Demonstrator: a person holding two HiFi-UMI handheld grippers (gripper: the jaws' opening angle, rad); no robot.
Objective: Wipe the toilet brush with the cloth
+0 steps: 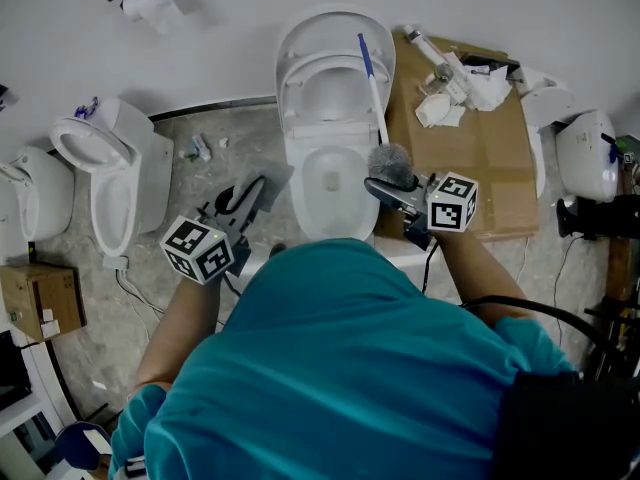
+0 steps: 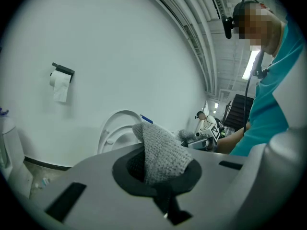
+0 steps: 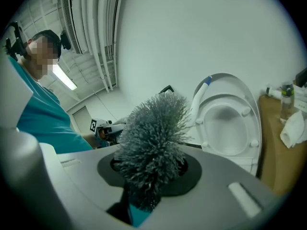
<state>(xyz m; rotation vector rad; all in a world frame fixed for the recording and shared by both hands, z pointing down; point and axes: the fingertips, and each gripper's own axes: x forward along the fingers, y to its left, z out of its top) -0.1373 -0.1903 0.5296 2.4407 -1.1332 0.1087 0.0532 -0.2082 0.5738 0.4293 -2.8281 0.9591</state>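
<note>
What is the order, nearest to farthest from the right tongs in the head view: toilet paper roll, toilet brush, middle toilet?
1. The toilet brush: gripped in the right tongs, bristle head just above them.
2. The middle toilet: directly beside them, to the left in the view.
3. The toilet paper roll: far off at the upper left, on the wall.

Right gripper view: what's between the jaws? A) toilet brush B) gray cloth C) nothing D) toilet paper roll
A: the gray bristled head of the toilet brush stands between the jaws of the right gripper, while the cloth is held in the left gripper.
</note>
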